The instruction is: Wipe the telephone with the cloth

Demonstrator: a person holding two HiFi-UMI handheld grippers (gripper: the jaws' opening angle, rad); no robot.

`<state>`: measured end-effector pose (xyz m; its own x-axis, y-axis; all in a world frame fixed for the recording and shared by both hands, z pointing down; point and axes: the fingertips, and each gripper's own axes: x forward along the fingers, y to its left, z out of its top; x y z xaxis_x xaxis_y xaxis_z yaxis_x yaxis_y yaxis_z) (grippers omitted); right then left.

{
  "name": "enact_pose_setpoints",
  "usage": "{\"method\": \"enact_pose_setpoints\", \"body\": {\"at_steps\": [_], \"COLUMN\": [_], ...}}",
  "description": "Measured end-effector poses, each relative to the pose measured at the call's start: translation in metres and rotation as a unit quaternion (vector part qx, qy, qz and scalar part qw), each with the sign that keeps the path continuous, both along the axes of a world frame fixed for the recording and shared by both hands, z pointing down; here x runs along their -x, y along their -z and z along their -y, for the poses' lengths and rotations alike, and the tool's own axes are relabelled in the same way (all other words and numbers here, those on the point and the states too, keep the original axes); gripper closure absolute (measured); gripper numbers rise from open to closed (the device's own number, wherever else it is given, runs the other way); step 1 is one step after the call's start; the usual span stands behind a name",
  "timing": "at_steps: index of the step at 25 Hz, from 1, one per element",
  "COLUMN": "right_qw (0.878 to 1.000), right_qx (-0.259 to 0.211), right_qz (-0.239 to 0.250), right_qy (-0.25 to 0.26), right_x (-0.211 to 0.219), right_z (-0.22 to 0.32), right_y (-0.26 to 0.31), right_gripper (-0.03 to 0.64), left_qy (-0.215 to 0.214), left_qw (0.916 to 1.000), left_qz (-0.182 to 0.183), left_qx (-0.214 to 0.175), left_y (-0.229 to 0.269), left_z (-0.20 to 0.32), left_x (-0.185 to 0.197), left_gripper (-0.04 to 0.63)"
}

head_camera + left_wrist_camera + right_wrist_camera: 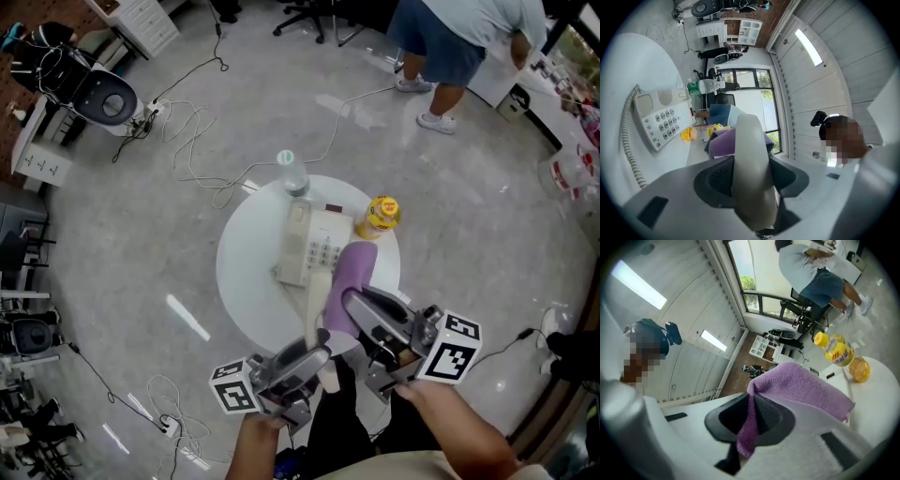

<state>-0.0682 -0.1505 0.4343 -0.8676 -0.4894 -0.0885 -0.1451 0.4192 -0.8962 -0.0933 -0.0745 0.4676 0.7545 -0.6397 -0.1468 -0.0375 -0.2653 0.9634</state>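
The beige handset (749, 140) is grasped by the left tool (750, 180). The purple cloth (801, 385) is clenched in the right tool (752, 420), near the telephone (323, 246) on the white table (248, 300).

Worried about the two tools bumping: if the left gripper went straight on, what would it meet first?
Probably the purple cloth in the right gripper, just beyond the handset the left gripper holds; depth is unclear.
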Motion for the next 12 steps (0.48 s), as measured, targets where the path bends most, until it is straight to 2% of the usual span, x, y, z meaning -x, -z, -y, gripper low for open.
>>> {"method": "enact_pose_setpoints", "body": {"at_steps": [2,4,6,9,12], "right_qw": [1.0,1.0,0.999,0.994,0.988], "right_qx": [-0.01,-0.01,0.006,0.038,0.06], "right_qz": [0.004,0.008,0.011,0.013,0.018], "right_qy": [-0.011,0.0,0.035,0.102,0.141], "right_x": [-0.001,0.004,0.013,0.028,0.034], "right_z": [0.011,0.011,-0.003,-0.041,-0.076], "right_y": [0.006,0.007,0.004,-0.007,-0.013], "right_gripper": [0.6,0.6,0.6,0.6,0.6], "left_qy": [0.001,0.012,0.037,0.084,0.114], "left_qw": [1.0,0.9998,0.9982,0.991,0.9859], "left_qz": [-0.004,-0.016,-0.046,-0.1,-0.117], "left_qx": [0.0,0.002,0.008,0.028,0.035], "left_y": [0.002,0.003,0.006,0.004,0.002], "left_z": [-0.002,-0.001,0.004,0.01,0.015], "left_x": [-0.001,0.003,0.012,0.033,0.05], "left_gripper": [0.38,0.38,0.38,0.382,0.38]}}
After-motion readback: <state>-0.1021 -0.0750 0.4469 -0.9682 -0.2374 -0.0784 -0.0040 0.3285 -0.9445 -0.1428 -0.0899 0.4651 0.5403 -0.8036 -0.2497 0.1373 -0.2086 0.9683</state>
